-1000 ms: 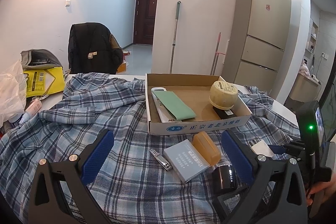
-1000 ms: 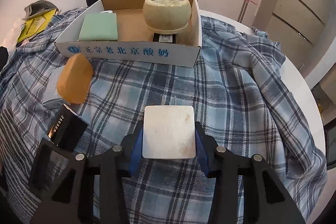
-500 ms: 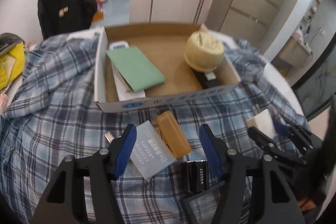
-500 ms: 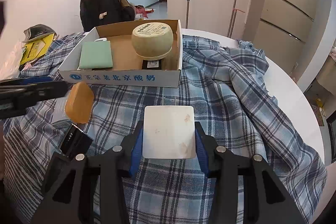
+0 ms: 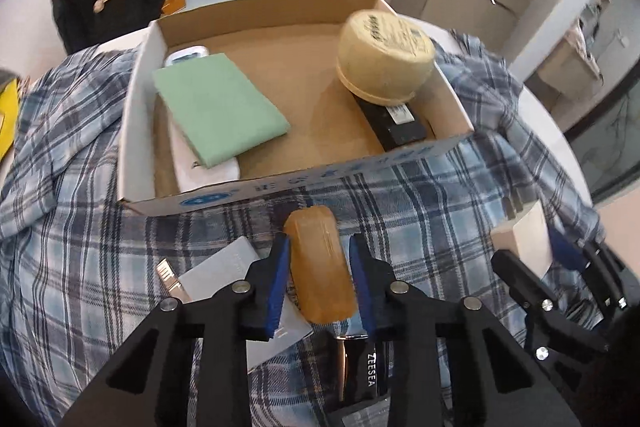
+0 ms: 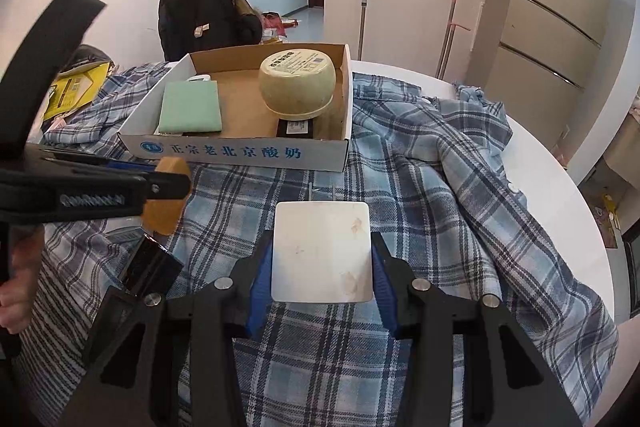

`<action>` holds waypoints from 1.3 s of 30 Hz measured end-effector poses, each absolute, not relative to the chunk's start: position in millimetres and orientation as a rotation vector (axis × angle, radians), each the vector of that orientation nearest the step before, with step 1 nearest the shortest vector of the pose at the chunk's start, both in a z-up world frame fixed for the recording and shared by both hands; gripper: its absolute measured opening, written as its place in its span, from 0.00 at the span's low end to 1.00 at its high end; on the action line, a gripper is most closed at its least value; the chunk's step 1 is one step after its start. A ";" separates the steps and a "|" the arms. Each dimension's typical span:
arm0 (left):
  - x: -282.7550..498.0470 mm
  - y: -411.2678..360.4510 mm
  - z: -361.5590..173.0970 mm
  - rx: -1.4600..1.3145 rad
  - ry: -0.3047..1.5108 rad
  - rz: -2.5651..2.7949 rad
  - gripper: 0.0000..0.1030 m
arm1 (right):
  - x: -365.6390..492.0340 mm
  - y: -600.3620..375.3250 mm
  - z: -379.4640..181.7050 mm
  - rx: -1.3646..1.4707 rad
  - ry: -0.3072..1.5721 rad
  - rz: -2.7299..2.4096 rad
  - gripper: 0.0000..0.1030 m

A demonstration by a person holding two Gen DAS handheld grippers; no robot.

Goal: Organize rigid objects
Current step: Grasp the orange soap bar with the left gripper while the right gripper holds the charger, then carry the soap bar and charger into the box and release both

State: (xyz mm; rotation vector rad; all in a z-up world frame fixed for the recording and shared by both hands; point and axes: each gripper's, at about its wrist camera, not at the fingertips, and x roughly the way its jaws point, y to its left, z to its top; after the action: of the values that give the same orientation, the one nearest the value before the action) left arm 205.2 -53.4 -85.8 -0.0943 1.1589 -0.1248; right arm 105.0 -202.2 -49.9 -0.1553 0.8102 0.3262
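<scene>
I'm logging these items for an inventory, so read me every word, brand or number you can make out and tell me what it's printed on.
"正宗老北京酸奶": front wall of the cardboard box.
"ZEESEA": side of the black case.
Label on the round cream tub: too small to read.
Sticker on the flat black item under the tub: unreadable.
Round logo on the box front, grey booklet print: blurred.

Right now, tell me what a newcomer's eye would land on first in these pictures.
Both claws are loaded: the left claw grips an amber block just in front of the cardboard box, and the right claw clamps a white square charger above the plaid cloth. Inside the box, a pale round tub sits at the right and a green pad at the left.
</scene>
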 end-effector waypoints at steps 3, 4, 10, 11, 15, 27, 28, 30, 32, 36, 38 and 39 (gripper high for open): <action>206.9 -58.3 -92.4 -0.061 1.181 -0.119 0.26 | 105.5 -201.9 -50.7 -0.156 0.813 0.325 0.42; 208.2 -58.4 -96.8 -0.067 1.200 -0.126 0.24 | 105.7 -202.0 -51.0 -0.156 0.815 0.324 0.42; 202.4 -47.7 -85.8 -0.133 1.126 -0.147 0.20 | 105.9 -203.5 -50.0 -0.148 0.812 0.327 0.42; 198.0 -45.4 -79.1 -0.131 1.102 -0.151 0.20 | 105.6 -204.1 -49.1 -0.143 0.808 0.330 0.42; 175.2 -38.1 -44.6 -0.091 0.975 -0.142 0.20 | 104.0 -207.1 -43.6 -0.130 0.774 0.328 0.42; 151.9 -3.5 58.9 -0.118 0.686 -0.102 0.20 | 93.8 -206.3 26.7 -0.060 0.666 0.368 0.42; 155.1 0.1 66.0 -0.135 0.662 -0.101 0.20 | 95.6 -204.6 38.2 -0.053 0.657 0.363 0.42; 164.7 6.8 75.9 -0.155 0.618 -0.089 0.20 | 101.6 -197.6 61.2 -0.048 0.626 0.335 0.42; 180.1 8.9 75.8 -0.144 0.617 -0.080 0.20 | 113.0 -187.3 79.9 -0.037 0.598 0.314 0.42; 213.2 19.2 39.6 -0.129 0.701 -0.050 0.20 | 149.2 -159.8 88.7 -0.029 0.613 0.258 0.42; 223.5 26.1 11.8 -0.167 0.751 -0.059 0.20 | 168.7 -148.7 78.2 0.014 0.648 0.266 0.42; 228.9 29.4 -3.4 -0.183 0.776 -0.064 0.20 | 177.1 -144.3 70.0 0.036 0.673 0.277 0.42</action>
State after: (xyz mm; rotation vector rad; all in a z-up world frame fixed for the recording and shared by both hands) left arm 228.9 29.4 -3.4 -0.1828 0.7759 -0.0645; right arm 177.1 -144.3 70.0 0.0359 0.6727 0.2772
